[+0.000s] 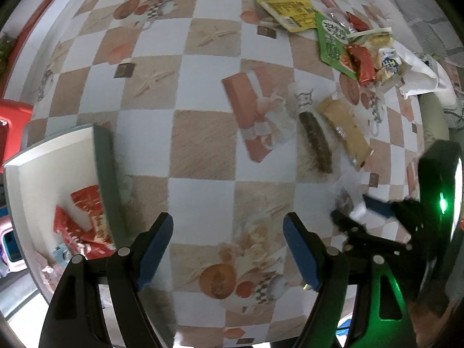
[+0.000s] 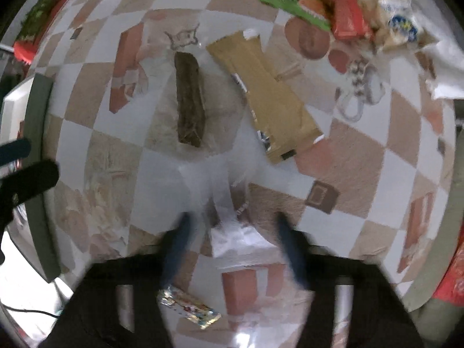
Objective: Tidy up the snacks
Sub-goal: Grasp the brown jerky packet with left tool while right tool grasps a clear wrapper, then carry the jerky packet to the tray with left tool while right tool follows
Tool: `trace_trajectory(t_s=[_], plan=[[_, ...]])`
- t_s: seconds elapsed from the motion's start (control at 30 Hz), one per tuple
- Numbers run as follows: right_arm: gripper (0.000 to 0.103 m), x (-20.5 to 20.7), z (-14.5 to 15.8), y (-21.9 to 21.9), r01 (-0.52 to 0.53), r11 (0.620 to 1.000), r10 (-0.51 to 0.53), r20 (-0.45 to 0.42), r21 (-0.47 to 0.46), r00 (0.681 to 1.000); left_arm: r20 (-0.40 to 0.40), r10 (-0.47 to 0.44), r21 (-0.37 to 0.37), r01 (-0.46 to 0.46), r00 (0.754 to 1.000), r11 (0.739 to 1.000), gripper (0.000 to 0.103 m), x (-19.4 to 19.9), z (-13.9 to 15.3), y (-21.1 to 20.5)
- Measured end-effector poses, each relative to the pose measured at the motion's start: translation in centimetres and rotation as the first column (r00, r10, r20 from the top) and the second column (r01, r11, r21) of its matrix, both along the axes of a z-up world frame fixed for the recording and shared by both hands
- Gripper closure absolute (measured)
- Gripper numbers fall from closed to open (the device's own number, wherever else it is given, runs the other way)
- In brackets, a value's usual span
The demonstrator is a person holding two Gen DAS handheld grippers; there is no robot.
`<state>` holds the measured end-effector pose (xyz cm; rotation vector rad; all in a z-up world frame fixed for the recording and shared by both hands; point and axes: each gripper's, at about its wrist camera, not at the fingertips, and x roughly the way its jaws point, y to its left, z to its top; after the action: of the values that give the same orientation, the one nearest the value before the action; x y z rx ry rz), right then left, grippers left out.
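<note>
Far left, storage box: white inside with a grey-green rim, sitting at the edge of the checkered tablecloth.
Inside the box: red snack packets lie tumbled together against the near wall.
Left gripper: points down over bare cloth just right of the box, blue pads spread wide, nothing between them.
Centre of the table: a dark brown bar lies flat, and just beside it on the right a tan packet runs almost parallel, the two a little apart.
Near edge, right wrist view: a small foil-wrapped sweet rests on the cloth, under the gripper's body.
Right gripper: down at the cloth, straddling a small clear-and-white packet. The fingers are smeared by blur, so whether the pads press on it cannot be told.
Far right, the snack heap: a yellow packet, a green packet, red wrappers and pale bags overlap one another, well apart from the box.
</note>
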<state>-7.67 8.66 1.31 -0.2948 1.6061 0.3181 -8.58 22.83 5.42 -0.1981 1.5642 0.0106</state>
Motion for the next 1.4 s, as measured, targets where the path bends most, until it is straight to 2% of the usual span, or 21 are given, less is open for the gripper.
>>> trace_trajectory(t_s=[0.1, 0.23, 0.3, 0.4, 0.5, 0.57, 0.67, 0.77, 0.8, 0.87, 0.9, 1.03, 1.4], plan=[[0.071, -0.1, 0.4, -1.8, 0.062, 0.997, -0.06, -0.032, 0.054, 0.998, 0.005, -0.01, -0.008, 0.01, 1.0, 1.0, 0.022, 1.2, -0.3, -1.6], [0.071, -1.4, 1.2, -5.3, 0.17, 0.973, -0.162, -0.067, 0.154, 0.985, 0.012, 0.0, -0.034, 0.0, 1.0, 0.999, 0.022, 3.1, -0.9, -3.9], [0.071, -2.1, 1.8, -6.9, 0.206, 0.962, -0.197, -0.068, 0.177, 0.978, 0.011, 0.035, -0.06, -0.034, 0.999, 0.998, 0.022, 4.2, -1.3, -4.7], [0.071, -2.9, 2.4, -8.8, 0.258, 0.946, -0.248, -0.075, 0.195, 0.966, -0.017, 0.134, -0.082, -0.135, 0.991, 0.987, 0.022, 6.0, -2.5, -5.7], [0.071, -4.1, 2.9, -10.5, 0.294, 0.933, -0.284, -0.077, 0.208, 0.956, -0.037, 0.196, -0.056, -0.197, 0.98, 0.979, 0.022, 7.2, -3.8, -6.2], [0.071, -4.5, 3.2, -11.1, 0.31, 0.926, -0.3, -0.078, 0.215, 0.951, -0.041, 0.206, -0.025, -0.207, 0.978, 0.978, 0.022, 7.7, -4.6, -6.7], [0.071, -5.9, 2.5, -12.5, 0.324, 0.919, -0.314, -0.078, 0.224, 0.946, -0.028, 0.173, 0.056, -0.171, 0.985, 0.984, 0.022, 8.1, -5.0, -8.0], [0.071, -6.5, 2.7, -12.5, 0.331, 0.915, -0.322, -0.081, 0.229, 0.943, -0.022, 0.119, 0.106, -0.116, 0.993, 0.988, 0.023, 8.4, -5.2, -9.6], [0.071, -5.8, 2.8, -13.6, 0.331, 0.915, -0.321, -0.081, 0.231, 0.944, -0.014, 0.11, 0.106, -0.108, 0.994, 0.989, 0.029, 8.4, -5.1, -10.5], [0.071, -5.4, 3.3, -14.0, 0.332, 0.913, -0.323, -0.08, 0.236, 0.943, 0.013, 0.061, 0.112, -0.062, 0.998, 0.992, 0.053, 8.2, -4.5, -11.3], [0.071, -5.5, 3.5, -14.2, 0.332, 0.913, -0.322, -0.08, 0.238, 0.943, 0.026, 0.012, 0.114, -0.015, 1.0, 0.993, 0.068, 8.3, -4.2, -11.8], [0.071, -5.3, 3.7, -14.3, 0.332, 0.912, -0.322, -0.079, 0.241, 0.943, 0.035, -0.087, 0.107, 0.083, 0.996, 0.991, 0.069, 7.6, -4.1, -12.3], [0.071, -6.2, 3.1, -10.8, 0.305, 0.921, -0.289, -0.099, 0.243, 0.952, 0.083, -0.153, 0.024, 0.152, 0.985, 0.988, 0.069, -2.0, -1.7, -8.1]])
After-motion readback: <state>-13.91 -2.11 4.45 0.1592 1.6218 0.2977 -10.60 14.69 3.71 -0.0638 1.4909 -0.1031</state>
